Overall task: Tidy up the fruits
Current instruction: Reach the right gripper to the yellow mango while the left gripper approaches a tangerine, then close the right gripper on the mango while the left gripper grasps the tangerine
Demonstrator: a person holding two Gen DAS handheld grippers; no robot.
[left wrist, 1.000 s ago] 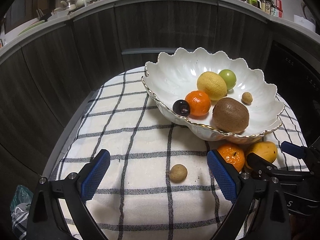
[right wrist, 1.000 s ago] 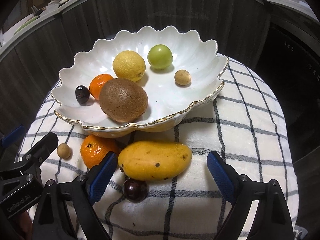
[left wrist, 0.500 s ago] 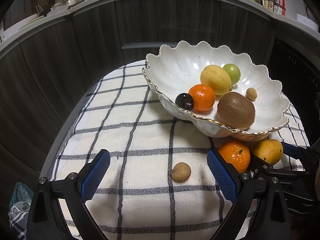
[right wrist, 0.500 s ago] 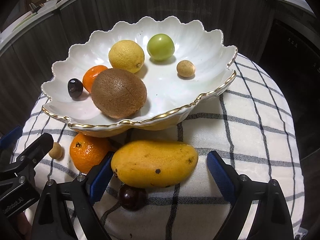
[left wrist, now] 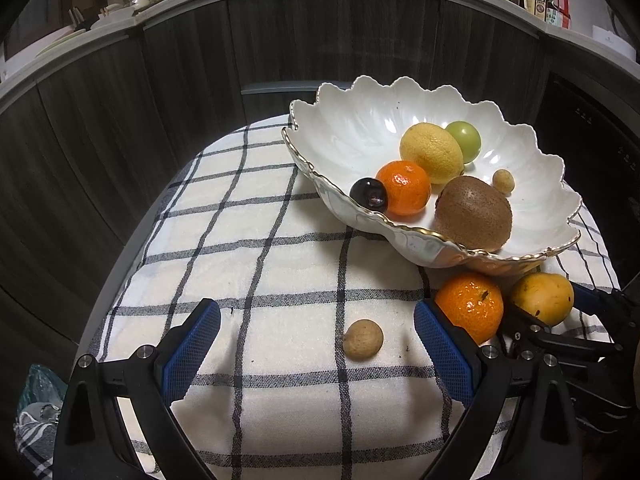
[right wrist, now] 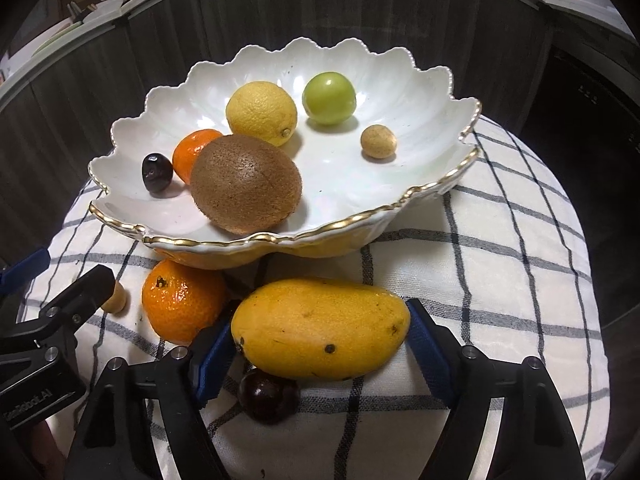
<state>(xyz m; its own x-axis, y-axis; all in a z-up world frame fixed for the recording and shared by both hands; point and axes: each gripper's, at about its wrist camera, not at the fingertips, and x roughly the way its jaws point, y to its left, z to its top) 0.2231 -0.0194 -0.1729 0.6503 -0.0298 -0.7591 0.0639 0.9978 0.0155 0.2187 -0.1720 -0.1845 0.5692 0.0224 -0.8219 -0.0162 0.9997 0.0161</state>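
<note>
A white scalloped bowl [right wrist: 400, 92] with a gold rim holds a kiwi [right wrist: 245, 183], a lemon [right wrist: 261, 112], a green plum [right wrist: 329, 97], a tangerine [right wrist: 194, 152], a dark cherry [right wrist: 157, 172] and a small longan [right wrist: 378, 141]. On the checked cloth lie a mango [right wrist: 320, 330], a tangerine [right wrist: 182, 304], a dark cherry [right wrist: 268, 398] and a longan [left wrist: 363, 339]. My right gripper [right wrist: 320, 344] is open with its pads either side of the mango. My left gripper [left wrist: 318, 346] is open, with the loose longan between its fingers.
The checked cloth [left wrist: 256, 240] covers a small table whose edges drop off left and right. Dark cabinet fronts [left wrist: 180, 80] stand behind it. A crumpled bag [left wrist: 38, 390] lies on the floor at the lower left.
My right gripper has moved forward until its pads flank the mango. My left gripper has drifted left and slightly forward, and the bowl sits further right in its view.
</note>
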